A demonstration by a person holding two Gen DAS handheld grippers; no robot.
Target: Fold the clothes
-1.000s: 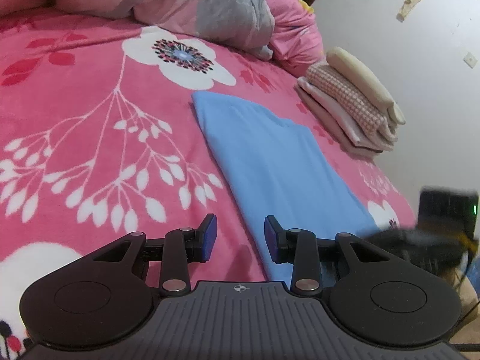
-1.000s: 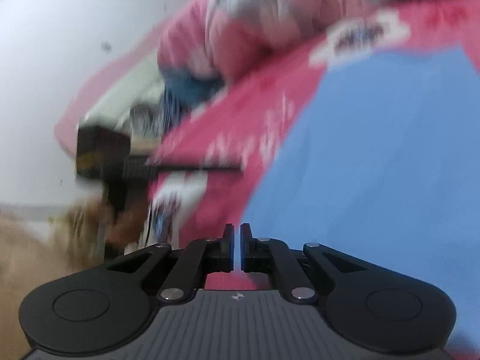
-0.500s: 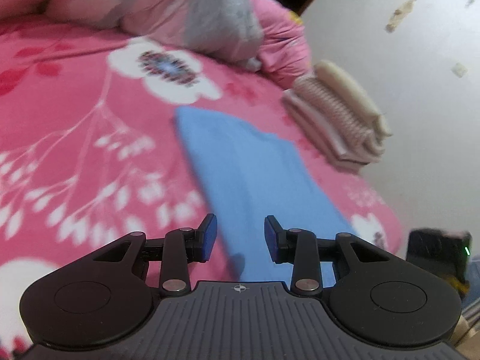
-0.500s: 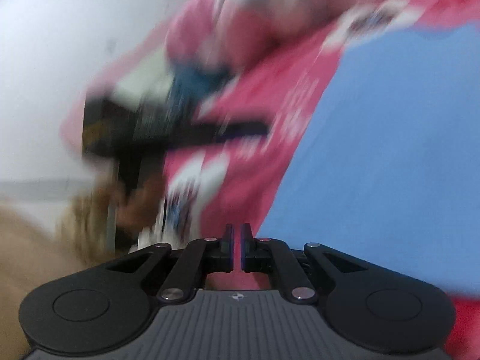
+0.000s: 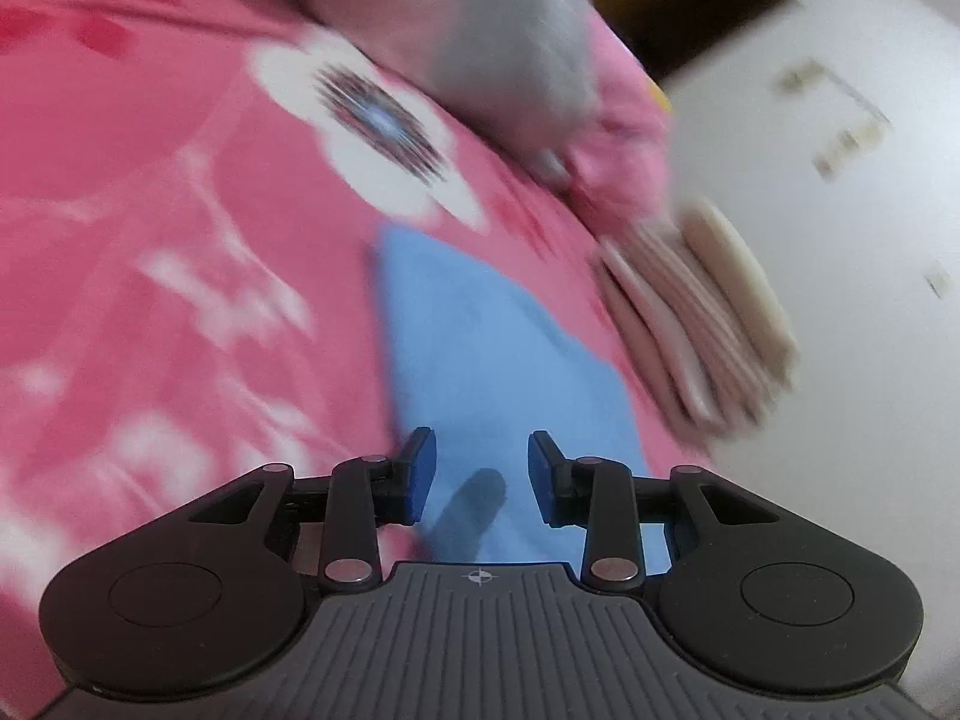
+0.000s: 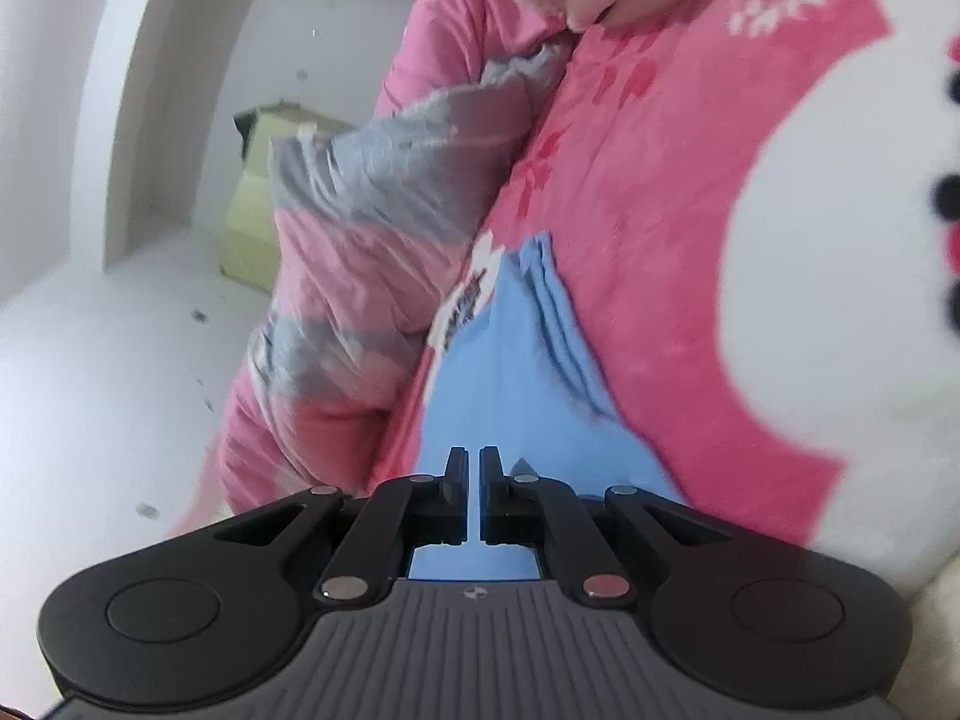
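Over pink floral bedding [image 5: 150, 192], left hand-held gripper [image 5: 477, 477] spread, right hand-held gripper [image 6: 473, 495] pressed together.

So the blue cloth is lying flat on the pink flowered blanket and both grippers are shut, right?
Not quite. The left wrist view shows the left gripper open, nothing between its fingers. The right gripper is shut, and the blue cloth does lie flat on the pink flowered blanket.
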